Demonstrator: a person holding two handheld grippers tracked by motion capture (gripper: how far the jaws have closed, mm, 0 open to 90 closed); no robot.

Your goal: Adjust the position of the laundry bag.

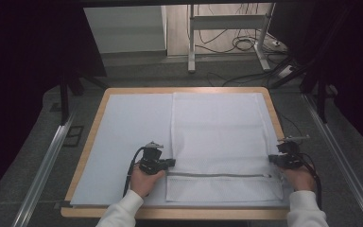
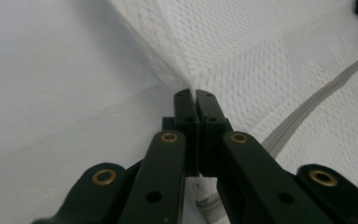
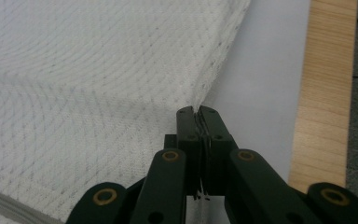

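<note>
A white mesh laundry bag (image 1: 217, 137) with a grey zipper (image 1: 217, 175) lies flat on the right half of the table. My left gripper (image 1: 170, 163) is shut on the bag's left edge just above the zipper; in the left gripper view the jaws pinch a fold of the mesh bag (image 2: 242, 60) at the left gripper (image 2: 196, 93). My right gripper (image 1: 273, 160) is shut on the bag's right edge; the right gripper view has its jaws closed on the edge of the mesh bag (image 3: 98, 84) at the right gripper (image 3: 197, 111).
A pale sheet (image 1: 123, 137) covers the wooden table (image 1: 94, 127), whose bare rim shows along the edges. Beyond the table stand a metal frame (image 1: 191, 42) and loose cables (image 1: 246, 45) on the floor. Metal rails (image 1: 42, 165) run along both sides.
</note>
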